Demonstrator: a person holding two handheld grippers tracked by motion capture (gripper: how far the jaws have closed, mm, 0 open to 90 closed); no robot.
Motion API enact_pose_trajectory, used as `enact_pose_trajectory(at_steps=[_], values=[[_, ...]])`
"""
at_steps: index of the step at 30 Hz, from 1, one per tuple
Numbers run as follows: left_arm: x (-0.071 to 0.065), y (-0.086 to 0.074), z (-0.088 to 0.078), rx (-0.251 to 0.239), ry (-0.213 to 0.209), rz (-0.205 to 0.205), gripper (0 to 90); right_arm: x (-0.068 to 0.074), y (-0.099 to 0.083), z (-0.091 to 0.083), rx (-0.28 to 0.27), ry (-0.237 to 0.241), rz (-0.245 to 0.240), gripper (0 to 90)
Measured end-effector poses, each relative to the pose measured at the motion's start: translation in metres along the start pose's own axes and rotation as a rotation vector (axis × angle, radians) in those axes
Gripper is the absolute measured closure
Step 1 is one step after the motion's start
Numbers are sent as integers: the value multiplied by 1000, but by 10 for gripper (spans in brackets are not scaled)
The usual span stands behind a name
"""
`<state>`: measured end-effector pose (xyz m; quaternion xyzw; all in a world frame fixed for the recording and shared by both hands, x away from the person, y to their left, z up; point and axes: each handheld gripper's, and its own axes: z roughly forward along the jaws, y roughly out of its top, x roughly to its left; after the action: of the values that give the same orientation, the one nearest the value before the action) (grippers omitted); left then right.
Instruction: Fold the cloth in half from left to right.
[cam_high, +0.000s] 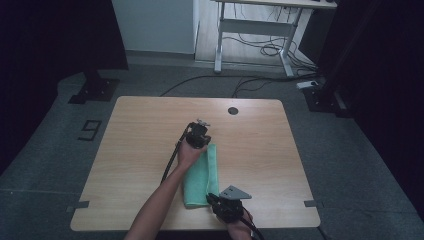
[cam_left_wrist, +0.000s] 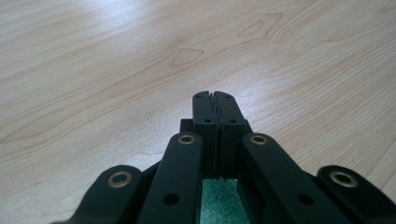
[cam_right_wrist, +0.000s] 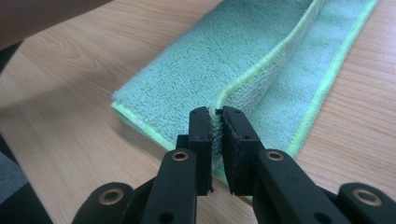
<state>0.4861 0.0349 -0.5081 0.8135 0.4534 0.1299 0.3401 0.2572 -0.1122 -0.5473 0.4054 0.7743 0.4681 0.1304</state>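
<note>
The right gripper (cam_right_wrist: 215, 116) pinches the near hem of the folded green microfiber cloth (cam_right_wrist: 243, 56), likely to lift that layer; the left gripper (cam_left_wrist: 215, 99), jaws pressed together, holds the cloth's far end.

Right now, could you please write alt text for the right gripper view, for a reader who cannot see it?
The right hand-held gripper pinches the raised, lime-edged fold of a folded mint-green microfibre cloth between its two black jaws. The cloth lies flat on a light wooden table, running away toward the upper right.
</note>
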Motion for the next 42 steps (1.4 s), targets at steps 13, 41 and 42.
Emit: enact_pose_trajectory(at_steps=[13, 41, 42], values=[[-8, 3, 3, 6, 2, 16, 890, -3, -2, -1, 26, -14, -1, 807], [-13, 1, -4, -34, -14, 53, 653, -9, -9, -5, 66, -45, 10, 626], [-12, 1, -6, -39, -15, 54, 645, -9, -9, -5, 67, -47, 10, 623]])
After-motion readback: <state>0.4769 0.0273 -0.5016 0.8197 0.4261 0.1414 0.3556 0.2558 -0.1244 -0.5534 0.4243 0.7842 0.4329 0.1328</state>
